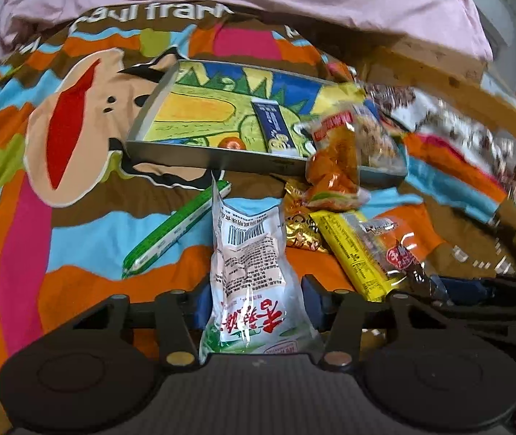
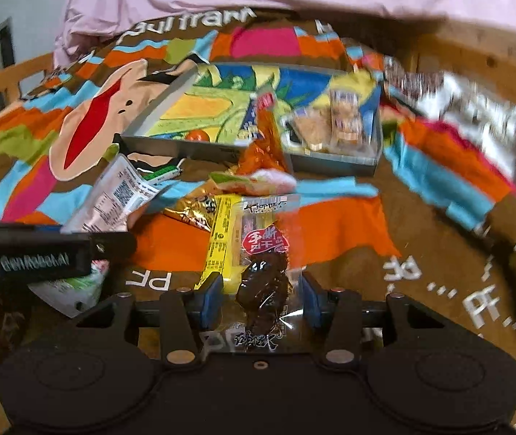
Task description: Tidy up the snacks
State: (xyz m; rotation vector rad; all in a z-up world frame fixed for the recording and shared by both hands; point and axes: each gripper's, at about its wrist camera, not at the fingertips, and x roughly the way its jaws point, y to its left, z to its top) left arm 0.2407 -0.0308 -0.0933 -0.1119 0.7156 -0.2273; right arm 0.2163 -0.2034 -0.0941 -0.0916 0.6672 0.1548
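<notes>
Fig. White snack pouch (image 1: pixel 254 272) stands between my left gripper (image 1: pixel 256 304) pads, barcode end up; pads press its sides, so I read it as clamped. Clear pkt of dark dried meat (image 2: pixel 265 282) sits between my right gripper (image 2: pixel 261 302) pads, nearly together, clamped on the wrapper. Both pkts hang near me, over the cartoon bedspread (image 1: pixel 76 217).

Just beyond: yellow pkt (image 1: pixel 352 250), gold pkt (image 1: pixel 299 228), orange snack bag (image 1: pixel 334 166) leaning on the tray's near wall; green sausage stick (image 1: pixel 170 232) to the left.

Farther: grey tray (image 1: pixel 199 154) w/ dinosaur print, holding a blue pkt (image 1: pixel 276 127) plus biscuit pkts (image 2: pixel 345 123) at the right end.

Step, as I judge it: carry both pkts to the tray. I keep each grip firm, since slick film may slip; lift clear of the near wall & the orange bag, set down on bare tray floor at left, one hand at a time so the grippers don't collide.
</notes>
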